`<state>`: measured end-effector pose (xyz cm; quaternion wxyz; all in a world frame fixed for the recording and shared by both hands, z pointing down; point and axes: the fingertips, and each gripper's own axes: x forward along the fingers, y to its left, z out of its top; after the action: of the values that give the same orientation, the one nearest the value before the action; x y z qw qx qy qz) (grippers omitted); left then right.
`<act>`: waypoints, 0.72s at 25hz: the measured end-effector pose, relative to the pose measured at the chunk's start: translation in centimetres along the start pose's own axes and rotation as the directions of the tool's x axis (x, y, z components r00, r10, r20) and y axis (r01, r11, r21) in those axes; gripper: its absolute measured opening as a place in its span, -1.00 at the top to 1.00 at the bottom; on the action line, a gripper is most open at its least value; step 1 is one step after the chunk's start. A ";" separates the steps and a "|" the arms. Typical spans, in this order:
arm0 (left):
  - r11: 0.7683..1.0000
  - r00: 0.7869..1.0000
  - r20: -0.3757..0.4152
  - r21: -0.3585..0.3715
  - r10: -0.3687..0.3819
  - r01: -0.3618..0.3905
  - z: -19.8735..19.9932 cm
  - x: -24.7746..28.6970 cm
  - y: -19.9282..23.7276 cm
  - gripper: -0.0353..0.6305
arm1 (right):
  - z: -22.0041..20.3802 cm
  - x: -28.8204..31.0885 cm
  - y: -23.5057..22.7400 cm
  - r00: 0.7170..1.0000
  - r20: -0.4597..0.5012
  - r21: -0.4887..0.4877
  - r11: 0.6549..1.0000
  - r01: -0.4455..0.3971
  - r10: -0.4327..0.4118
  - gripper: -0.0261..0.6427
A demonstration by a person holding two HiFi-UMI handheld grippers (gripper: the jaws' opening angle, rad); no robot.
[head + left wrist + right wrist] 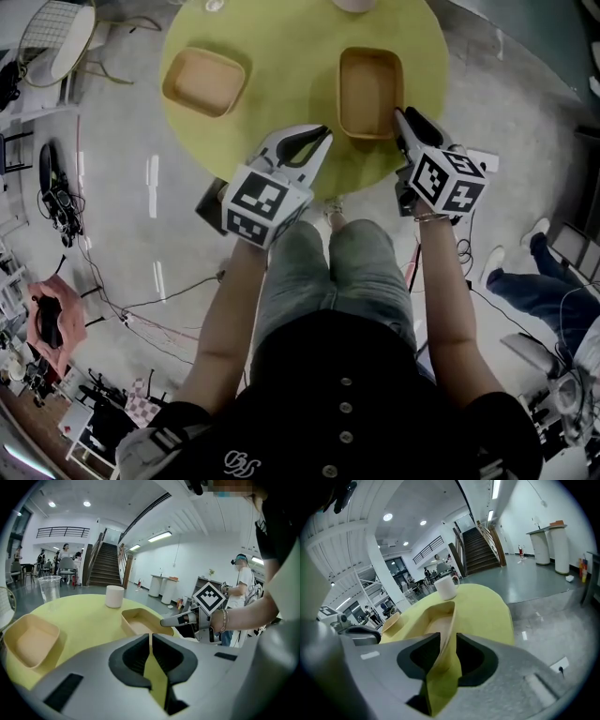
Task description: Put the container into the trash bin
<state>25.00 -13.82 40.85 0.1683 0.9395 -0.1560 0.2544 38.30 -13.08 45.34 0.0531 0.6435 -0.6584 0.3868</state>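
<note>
- On the round yellow-green table (291, 37), toward its near edge on the person's right, the tan rectangular pulp-like container (370, 91) sits flat and looks empty.
- At the container's near right corner is the right gripper (400, 114). Its own view shows the jaws apart with the thin tan wall standing up in the gap, and the pads do not seem to press on it yet.
- To make this pick a good one, I'd say the gripper wants to slide a touch deeper over the rim before closing. That way the pads bite the wall itself rather than just the lip.
- A wall this thin will likely flex, so a firm squeeze and a level lift should keep the tray from drooping or swinging.
- Just beside it, the left gripper (322, 134) hovers over the table's near edge. Its jaws are together on nothing, and only table shows through the slit.
- Well apart on the left lies a second container (203, 82) of the same kind. A white cup (446, 588) stands beyond the first one, with a clear plastic cup (49, 588) farther round the table.
- I can't pick out the trash bin for certain in any view.
</note>
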 end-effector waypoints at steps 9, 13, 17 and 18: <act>0.999 1.000 -0.013 0.044 0.015 -0.015 -1.5 -0.6 0.5 0.81 | -0.6 1.1 0.2 1.000 -0.006 -0.005 1.000 0.024 -0.024 0.81; 0.999 1.000 0.001 0.028 0.026 -0.026 -1.5 -1.2 0.5 0.81 | -0.8 0.9 0.1 0.999 -0.009 -0.018 0.999 0.042 -0.042 0.85; 0.999 0.998 0.027 0.012 0.048 -0.049 -1.1 -2.2 0.4 0.81 | -0.8 0.0 0.3 0.999 -0.004 -0.019 0.999 0.051 -0.051 0.85; 0.999 0.998 0.031 0.007 0.052 -0.052 -1.2 -2.4 0.5 0.82 | -0.9 0.0 0.4 0.999 -0.004 -0.020 0.999 0.049 -0.049 0.86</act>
<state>22.34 -13.35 40.68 0.1555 0.9395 -0.1819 0.2449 37.57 -12.60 45.73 0.0706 0.6581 -0.6460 0.3804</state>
